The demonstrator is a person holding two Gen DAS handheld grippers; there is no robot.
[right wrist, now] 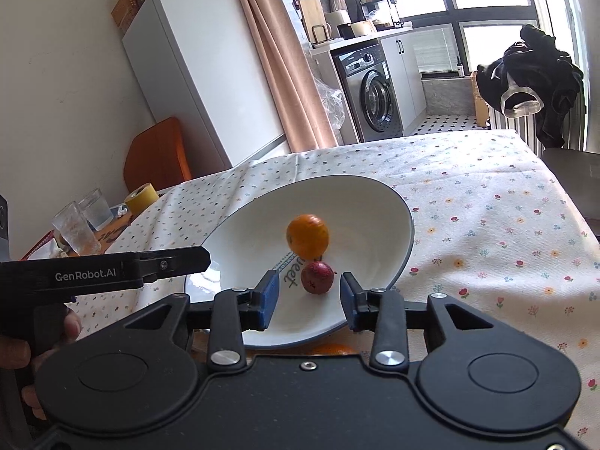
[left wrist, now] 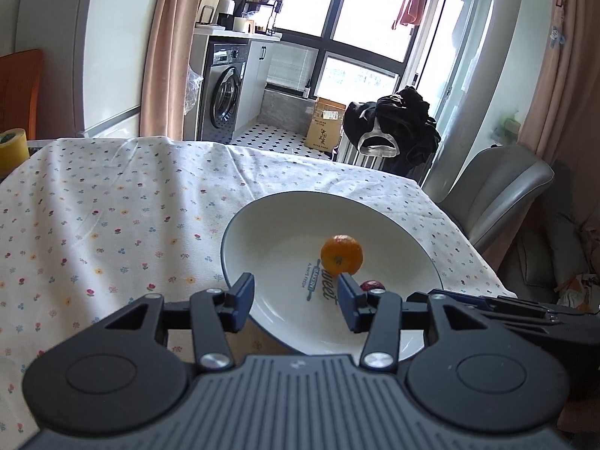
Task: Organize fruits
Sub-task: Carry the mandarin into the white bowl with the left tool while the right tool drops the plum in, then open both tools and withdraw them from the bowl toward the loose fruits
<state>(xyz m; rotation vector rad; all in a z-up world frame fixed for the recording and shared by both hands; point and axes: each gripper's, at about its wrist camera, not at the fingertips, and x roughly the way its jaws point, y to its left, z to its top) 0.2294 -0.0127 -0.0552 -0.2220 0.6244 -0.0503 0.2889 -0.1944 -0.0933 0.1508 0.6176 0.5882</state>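
A white bowl [left wrist: 262,225] [right wrist: 367,202] with a dark rim and printed lettering sits on the flowered tablecloth. Inside it lie a small orange [left wrist: 341,254] [right wrist: 307,235] and a dark red fruit [right wrist: 317,277], which the left wrist view shows only as a sliver [left wrist: 371,285] behind a finger. My left gripper [left wrist: 296,300] hovers open over the bowl's near side, holding nothing. My right gripper [right wrist: 309,300] is open too, its blue pads [right wrist: 270,292] on either side of the red fruit without touching it. Another orange [right wrist: 332,348] peeks out below the bowl's near rim.
The left gripper's body [right wrist: 112,270] and a hand [right wrist: 22,356] reach in from the left of the right wrist view. Two glasses [right wrist: 80,221] and a yellow tape roll [right wrist: 142,197] [left wrist: 11,150] stand at the table's left end. A grey chair [left wrist: 498,191] sits at the right edge.
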